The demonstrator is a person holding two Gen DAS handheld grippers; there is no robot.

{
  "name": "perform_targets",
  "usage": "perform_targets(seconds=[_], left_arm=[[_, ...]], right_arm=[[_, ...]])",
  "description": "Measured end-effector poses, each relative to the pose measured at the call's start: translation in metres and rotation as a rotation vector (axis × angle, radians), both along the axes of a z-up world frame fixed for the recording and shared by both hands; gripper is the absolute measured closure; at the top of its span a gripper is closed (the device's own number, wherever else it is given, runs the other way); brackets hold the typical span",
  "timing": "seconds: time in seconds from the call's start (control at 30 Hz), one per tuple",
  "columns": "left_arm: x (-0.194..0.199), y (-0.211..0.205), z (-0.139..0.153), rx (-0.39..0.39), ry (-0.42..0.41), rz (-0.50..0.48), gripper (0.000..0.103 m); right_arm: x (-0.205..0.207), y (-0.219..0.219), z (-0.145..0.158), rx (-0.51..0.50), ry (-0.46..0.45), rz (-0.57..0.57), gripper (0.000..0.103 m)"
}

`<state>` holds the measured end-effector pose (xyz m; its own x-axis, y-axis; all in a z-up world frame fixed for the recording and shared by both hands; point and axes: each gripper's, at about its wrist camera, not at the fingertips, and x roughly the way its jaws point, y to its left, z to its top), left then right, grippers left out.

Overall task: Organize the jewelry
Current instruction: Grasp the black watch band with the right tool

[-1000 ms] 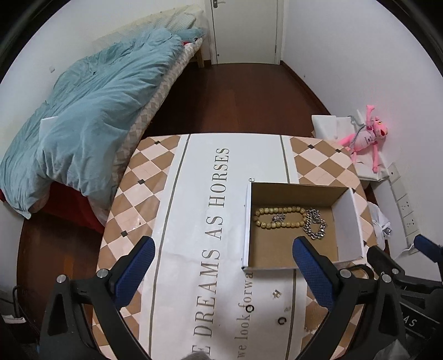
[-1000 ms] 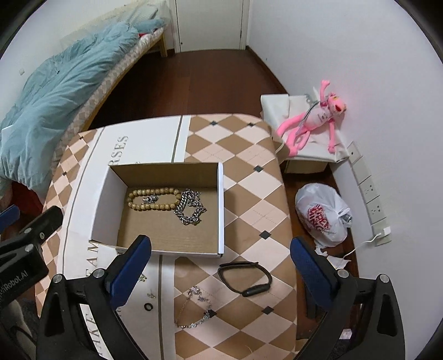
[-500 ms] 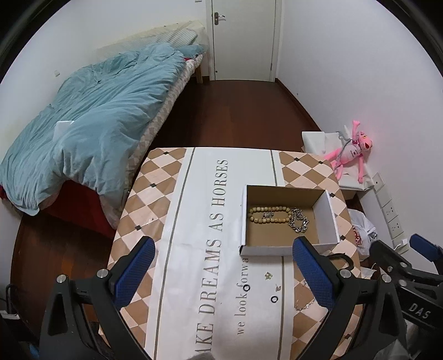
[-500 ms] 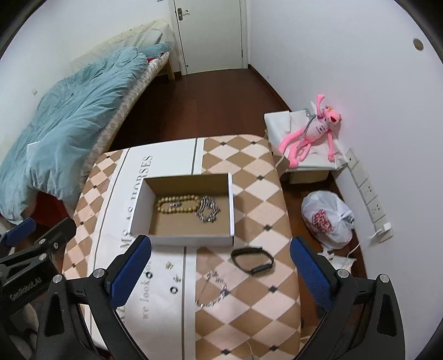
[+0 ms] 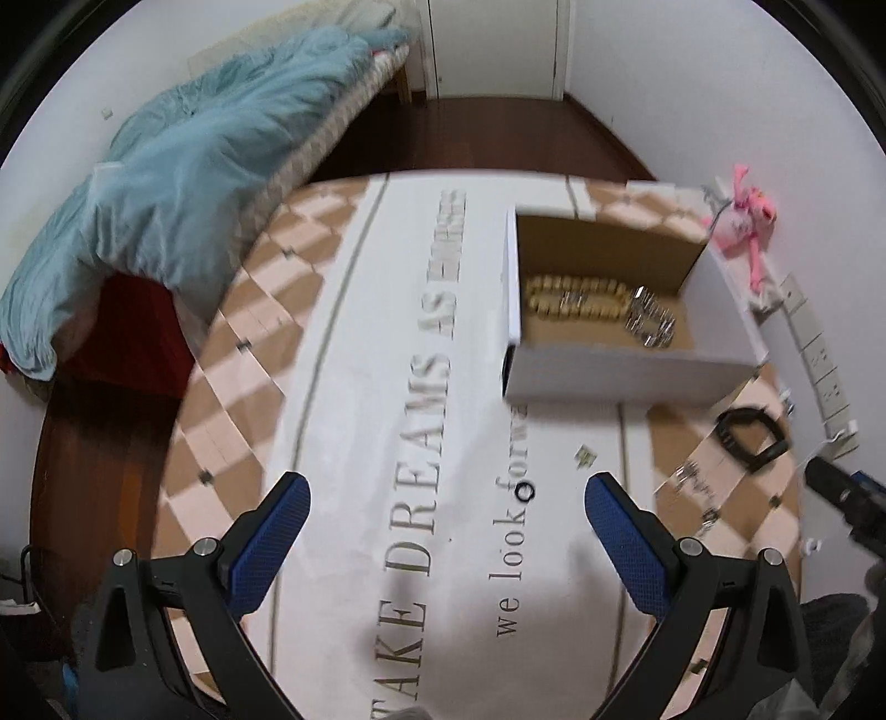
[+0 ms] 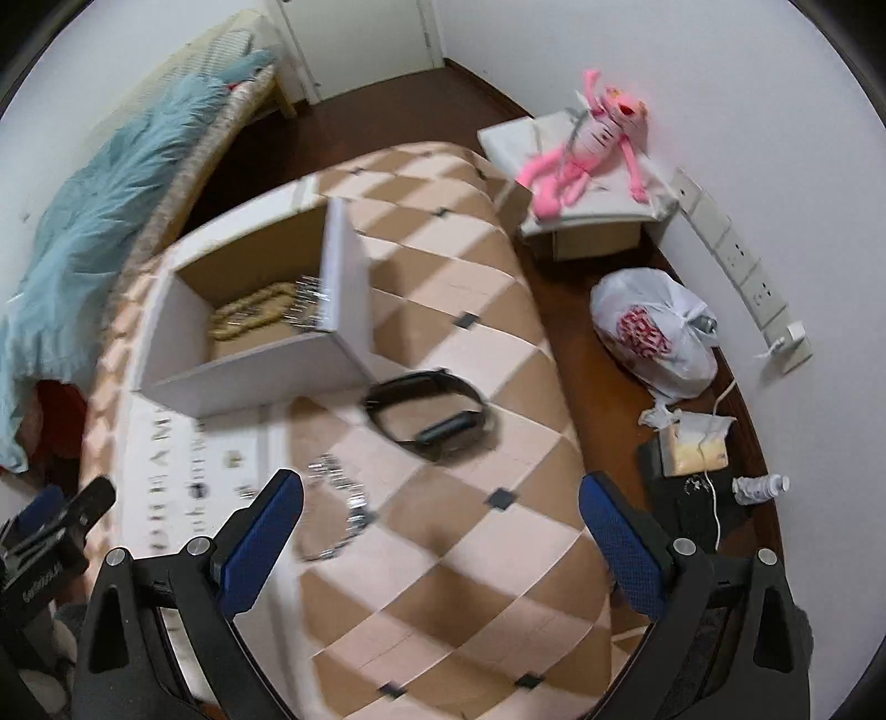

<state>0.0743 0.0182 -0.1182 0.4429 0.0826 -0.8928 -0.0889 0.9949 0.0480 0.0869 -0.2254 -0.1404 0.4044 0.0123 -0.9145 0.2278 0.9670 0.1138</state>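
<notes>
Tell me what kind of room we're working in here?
Most likely a bedroom: a bed with a blue quilt, a door beyond it, and a pink plush toy by the wall.

Your left gripper (image 5: 446,501) has its jaws spread wide, with nothing between the blue pads (image 5: 271,540). Both black finger arms reach forward from the bottom corners of its own view, and the tool tilts downward. Your right gripper (image 6: 442,501) is likewise fully parted and carries nothing; its blue pads (image 6: 620,545) stand well apart, and it pitches downward with a slight roll. Each tool shows at the edge of the other's view: the right gripper's dark body sits off the left one's right finger, the left gripper's body off the right one's left finger.
</notes>
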Motion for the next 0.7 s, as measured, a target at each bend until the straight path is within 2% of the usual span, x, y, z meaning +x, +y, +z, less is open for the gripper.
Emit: perform_targets(seconds=[0.23,0.47,0.57,0.6,0.63,0.67,0.7], left_arm=[[0.003,0.0,-0.038,-0.003,0.071,0.014,0.002],[0.002,0.004,-0.051,0.011,0.091,0.011,0.002],[0.003,0.005,-0.054,0.011,0.09,0.007,0.002],[0.002,0.004,-0.056,0.005,0.09,0.003,0.002],[0.003,0.004,-0.057,0.001,0.092,0.0,0.002],[0.003,0.002,-0.057,-0.003,0.093,-0.003,0.002],[0.003,0.001,-0.058,-0.006,0.091,-0.01,0.002]], right_arm=[[0.021,-0.011,-0.043,0.028,0.012,-0.054,0.002],[0.046,0.015,-0.073,-0.091,0.042,0.028,0.002],[0.049,0.02,-0.076,-0.128,0.036,0.039,0.003],[0.05,0.021,-0.075,-0.137,0.034,0.044,0.009],[0.049,0.024,-0.073,-0.151,0.013,0.059,0.027],[0.047,0.028,-0.069,-0.16,-0.005,0.072,0.034],[0.046,0.032,-0.067,-0.18,-0.009,0.086,0.033]])
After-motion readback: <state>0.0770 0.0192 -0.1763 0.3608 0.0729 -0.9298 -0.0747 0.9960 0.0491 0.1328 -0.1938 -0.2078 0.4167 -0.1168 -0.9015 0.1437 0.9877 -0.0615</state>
